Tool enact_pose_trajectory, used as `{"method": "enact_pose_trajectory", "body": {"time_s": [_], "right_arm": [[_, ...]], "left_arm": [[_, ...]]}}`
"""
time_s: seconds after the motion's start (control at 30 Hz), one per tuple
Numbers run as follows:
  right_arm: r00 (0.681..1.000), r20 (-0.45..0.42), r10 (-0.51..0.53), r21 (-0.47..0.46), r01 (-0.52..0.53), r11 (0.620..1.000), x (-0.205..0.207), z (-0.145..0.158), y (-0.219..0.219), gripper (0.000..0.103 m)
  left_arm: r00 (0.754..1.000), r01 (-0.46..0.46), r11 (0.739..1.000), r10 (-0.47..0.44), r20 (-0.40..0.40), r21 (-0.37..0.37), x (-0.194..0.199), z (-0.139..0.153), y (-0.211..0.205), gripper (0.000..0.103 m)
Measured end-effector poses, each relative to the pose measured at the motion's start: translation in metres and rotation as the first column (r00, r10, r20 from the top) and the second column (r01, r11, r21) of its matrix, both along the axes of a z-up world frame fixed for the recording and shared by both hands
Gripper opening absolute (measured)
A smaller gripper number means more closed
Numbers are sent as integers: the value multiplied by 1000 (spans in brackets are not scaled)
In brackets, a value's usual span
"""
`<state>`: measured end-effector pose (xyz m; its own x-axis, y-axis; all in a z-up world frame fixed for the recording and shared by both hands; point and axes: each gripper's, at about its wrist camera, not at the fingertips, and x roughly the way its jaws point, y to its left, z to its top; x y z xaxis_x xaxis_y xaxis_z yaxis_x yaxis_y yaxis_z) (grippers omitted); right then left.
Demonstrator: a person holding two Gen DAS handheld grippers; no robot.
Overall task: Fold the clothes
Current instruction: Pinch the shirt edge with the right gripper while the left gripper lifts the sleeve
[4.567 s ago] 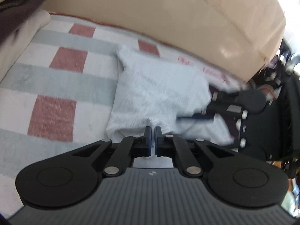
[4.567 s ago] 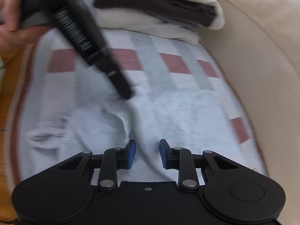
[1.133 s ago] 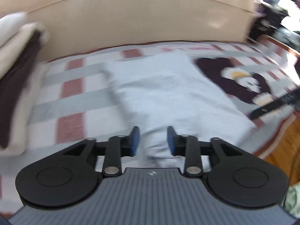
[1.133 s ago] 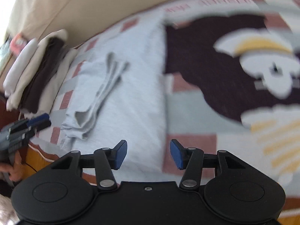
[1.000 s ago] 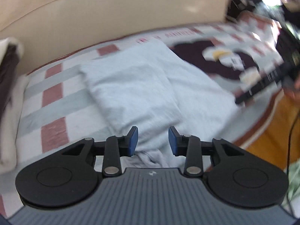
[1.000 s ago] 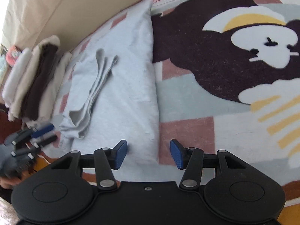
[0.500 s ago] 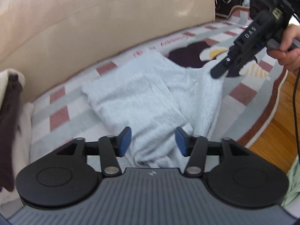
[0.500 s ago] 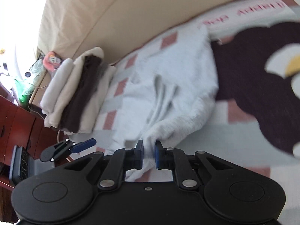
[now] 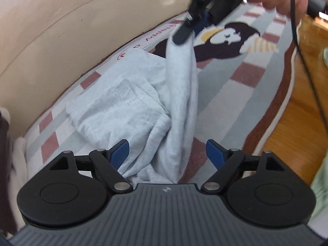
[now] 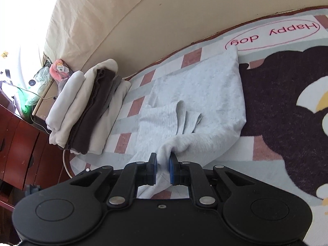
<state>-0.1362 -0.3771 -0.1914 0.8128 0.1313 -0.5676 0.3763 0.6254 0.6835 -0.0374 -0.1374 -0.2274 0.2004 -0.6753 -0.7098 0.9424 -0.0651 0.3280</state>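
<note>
Since half a second before, the right tongs [image 10: 163,165] had risen with a pinch of the grey garment [image 10: 205,94], and the left tongs [image 9: 168,153] had spread further apart. Right tongs were clamped narrow on a bunched edge of the cloth; in the left wrist view the same tongs [image 9: 183,33] held that edge up, so a long fold hung from them in a drape. Left tongs' jaws were opening and stood wide, with the lower end of the drape lying between them; the blue pads [image 9: 120,153] were not pressing on it.

The rest of the garment lay partly folded on the patterned rug [image 10: 287,102], close against the beige bed side [image 10: 164,20]. A stack of folded clothes [image 10: 88,102] sat further along the rug, clear of the garment.

Handling, judged: soft, light knit with no stiffness; it sagged under its own weight and would slide into creases if carried by one point only. A hold on a doubled edge or corner looked safest, with the left tongs taking the opposite low edge so the fold could be laid flat.
</note>
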Motion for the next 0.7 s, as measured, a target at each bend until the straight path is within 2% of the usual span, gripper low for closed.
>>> {"method": "enact_pose_trajectory", "body": {"time_s": [0.13,0.2,0.3,0.33,0.37,0.4,0.43,0.57,0.63,0.7], "right_arm": [[1000,5,0,-10,1,1000,1,3,-1,14],[1000,8,0,-13,0,1000,1,4,-2,14],[1000,13,4,-18,-3,1000,1,5,-2,14],[1000,17,8,-24,-8,1000,0,5,-1,14],[1000,20,13,-30,-12,999,-1,6,0,14],[999,27,29,-40,-28,999,-3,7,3,14],[998,33,46,-50,-44,998,-5,9,6,14],[991,101,88,-84,-80,993,-29,24,26,14],[988,129,90,-75,-80,994,-44,30,34,13],[988,116,102,-68,-95,993,-58,39,46,13]], "left_arm": [[994,-73,997,76,76,-35,2,-6,-12,82],[993,-95,994,99,70,-56,8,-8,-15,82],[995,-103,994,103,10,-42,18,-13,-22,82],[993,-120,992,119,-28,-28,24,-15,-26,76],[989,-136,991,135,-65,-13,29,-16,-30,52],[985,-141,990,140,-97,1,33,-16,-32,35],[982,-151,988,152,-116,18,35,-12,-34,12],[987,-153,988,153,-41,-2,21,19,-23,10],[993,-120,993,120,3,2,9,36,-12,10],[997,-77,997,77,-2,33,-6,54,5,10]]}}
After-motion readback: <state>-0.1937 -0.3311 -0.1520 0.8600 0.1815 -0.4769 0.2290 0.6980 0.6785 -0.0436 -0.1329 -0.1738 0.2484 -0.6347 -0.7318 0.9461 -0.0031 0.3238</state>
